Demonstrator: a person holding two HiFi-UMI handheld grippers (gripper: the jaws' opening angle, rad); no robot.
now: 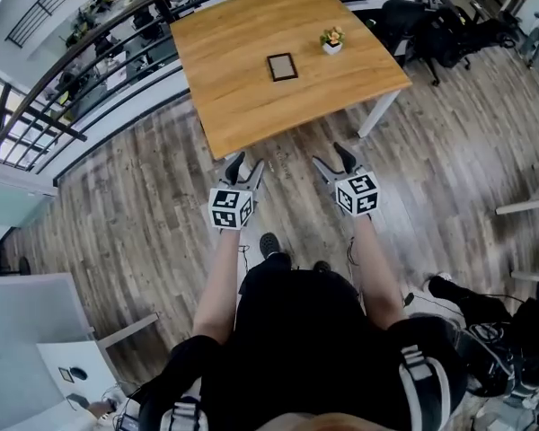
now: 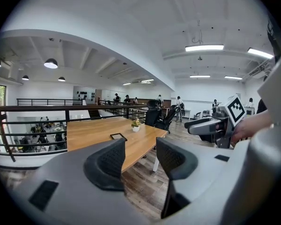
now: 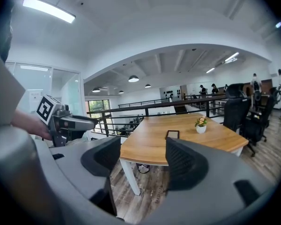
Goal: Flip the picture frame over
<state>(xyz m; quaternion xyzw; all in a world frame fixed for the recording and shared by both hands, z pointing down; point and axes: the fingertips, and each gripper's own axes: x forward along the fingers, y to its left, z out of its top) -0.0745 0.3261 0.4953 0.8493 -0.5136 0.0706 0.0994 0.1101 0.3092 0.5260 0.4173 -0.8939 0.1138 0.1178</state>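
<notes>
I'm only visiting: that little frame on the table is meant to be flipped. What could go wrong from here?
The picture frame lies flat on the table, offering little edge to grip, so it may just slide. The potted plant stands close beside it and could get knocked over.

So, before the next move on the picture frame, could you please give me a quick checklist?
1. Left gripper open, nothing between its jaws: ok.
2. Right gripper open, nothing between its jaws: ok.
3. Dark rectangular picture frame lying flat on the light wooden table: ok.
4. Small potted plant in its white pot standing apart from the frame: ok.
5. Grippers at the frame: not ok; both are short of the table's near edge, over the wood-plank floor.
6. Which face of the frame is up: cannot tell.
</notes>
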